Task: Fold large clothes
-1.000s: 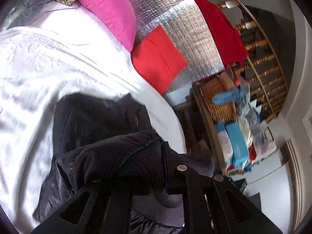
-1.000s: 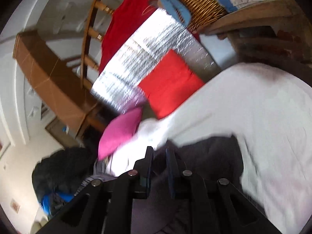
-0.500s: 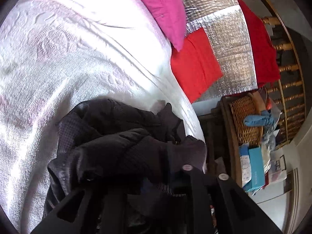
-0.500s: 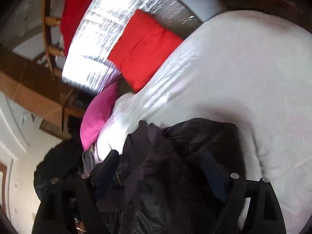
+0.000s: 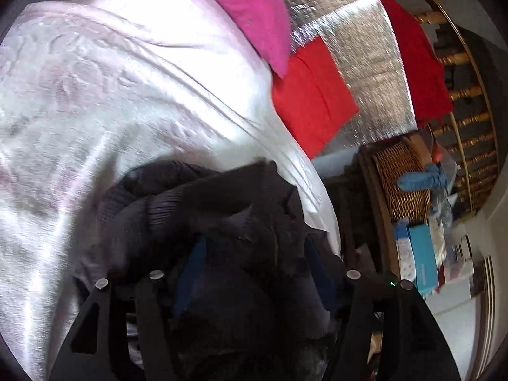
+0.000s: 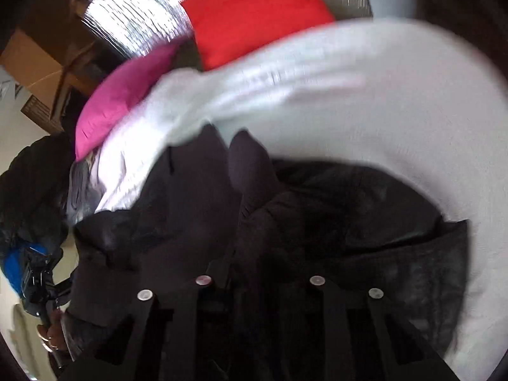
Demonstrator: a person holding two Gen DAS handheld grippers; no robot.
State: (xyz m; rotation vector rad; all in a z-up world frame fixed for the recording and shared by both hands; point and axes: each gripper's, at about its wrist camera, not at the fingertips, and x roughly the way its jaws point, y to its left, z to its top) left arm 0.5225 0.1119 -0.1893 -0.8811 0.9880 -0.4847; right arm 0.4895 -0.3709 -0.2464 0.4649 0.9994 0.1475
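The dark jacket (image 5: 222,222) lies bunched at the near edge of the bed (image 5: 111,111), a crumpled heap on the white bedspread; the left gripper (image 5: 254,260) sits right over it, its blue-padded fingers (image 5: 193,257) spread apart and just opened wider, cloth lying loose between them with nothing pinched; the right gripper (image 6: 257,273) has just snapped its fingers together, and they look closed low in the dark folds, though in this blurred view it is hard to say whether fabric is truly caught.

The step in hand looks like a re-grip to spread the jacket flat; done well, each gripper should take a single layer at an edge or a shoulder seam rather than a thick wad, then draw apart so the heap opens out on the bed; the padded cloth is likely slippery and bulky, so a shallow pinch could let go.

Around it: a pink pillow (image 5: 247,9) and a red cushion (image 5: 311,95) at the head of the bed against a silver foil panel (image 5: 358,47); a red garment (image 5: 416,63) hangs on a wooden rail; a wicker basket (image 5: 403,187) and boxes crowd a shelf beside the bed.
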